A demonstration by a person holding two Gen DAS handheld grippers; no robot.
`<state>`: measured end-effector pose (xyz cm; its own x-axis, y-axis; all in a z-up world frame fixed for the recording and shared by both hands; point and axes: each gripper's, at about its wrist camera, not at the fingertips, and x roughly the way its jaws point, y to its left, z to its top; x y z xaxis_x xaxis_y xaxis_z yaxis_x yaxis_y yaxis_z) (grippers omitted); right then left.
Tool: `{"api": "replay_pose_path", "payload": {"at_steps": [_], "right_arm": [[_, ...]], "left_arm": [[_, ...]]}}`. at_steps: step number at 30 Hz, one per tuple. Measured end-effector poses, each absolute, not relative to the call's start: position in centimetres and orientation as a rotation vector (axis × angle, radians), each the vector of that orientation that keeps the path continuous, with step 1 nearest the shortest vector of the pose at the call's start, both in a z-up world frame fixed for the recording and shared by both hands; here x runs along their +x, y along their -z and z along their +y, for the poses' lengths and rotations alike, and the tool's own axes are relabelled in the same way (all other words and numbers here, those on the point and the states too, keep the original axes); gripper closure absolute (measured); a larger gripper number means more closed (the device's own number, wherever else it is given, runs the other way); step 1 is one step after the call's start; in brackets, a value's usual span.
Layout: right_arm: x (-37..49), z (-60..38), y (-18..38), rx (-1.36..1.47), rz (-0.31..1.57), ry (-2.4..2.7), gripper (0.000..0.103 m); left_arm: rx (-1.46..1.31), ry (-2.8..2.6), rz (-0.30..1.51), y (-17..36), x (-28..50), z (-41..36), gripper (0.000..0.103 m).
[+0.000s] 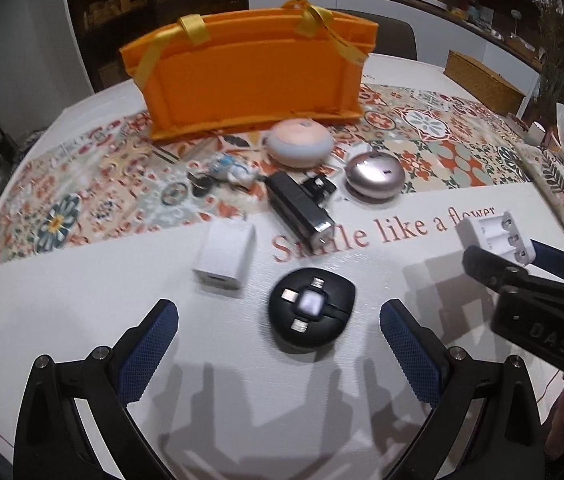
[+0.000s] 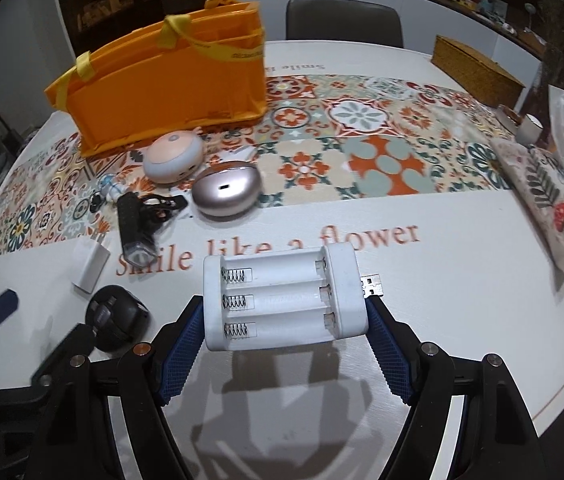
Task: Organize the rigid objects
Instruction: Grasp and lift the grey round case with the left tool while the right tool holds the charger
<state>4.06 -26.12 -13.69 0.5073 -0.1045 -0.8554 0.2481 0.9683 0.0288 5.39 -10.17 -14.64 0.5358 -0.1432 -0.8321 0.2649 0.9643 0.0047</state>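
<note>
**Charger lifted, bag waits far left**

The orange organizer bag stands far and left of the right gripper, which clamps the white battery charger across its long axis. The left gripper hovers spread, empty, over the black cable hub.

Left gripper: two black angular plastic arms, each faced inside with a blue cross-hatched rubber pad. Round silver screw heads sit along the arms near the pad bases.

Right gripper: same build, black frame, blue textured pads, silver screws. In the left wrist view, at 3 o'clock, its black body carries pale letters "DAS".
</note>
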Motion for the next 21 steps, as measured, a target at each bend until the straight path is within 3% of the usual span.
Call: {"api": "replay_pose_path", "payload": {"at_steps": [16, 18, 21], "right_arm": [[3.1, -28.2, 16.0, 0.177, 1.069, 0.211, 0.025], [3.1, -28.1, 16.2, 0.18, 1.072, 0.208, 0.025], [3.1, -28.0, 16.5, 0.182, 1.078, 0.202, 0.025]], "left_arm": [[0.099, 0.238, 1.0, 18.3, 7.0, -12.4, 0.008], [0.094, 0.233, 1.003, 18.5, 7.2, -12.5, 0.016], [0.077, 0.224, 1.017, 18.9, 7.6, -12.4, 0.02]]}}
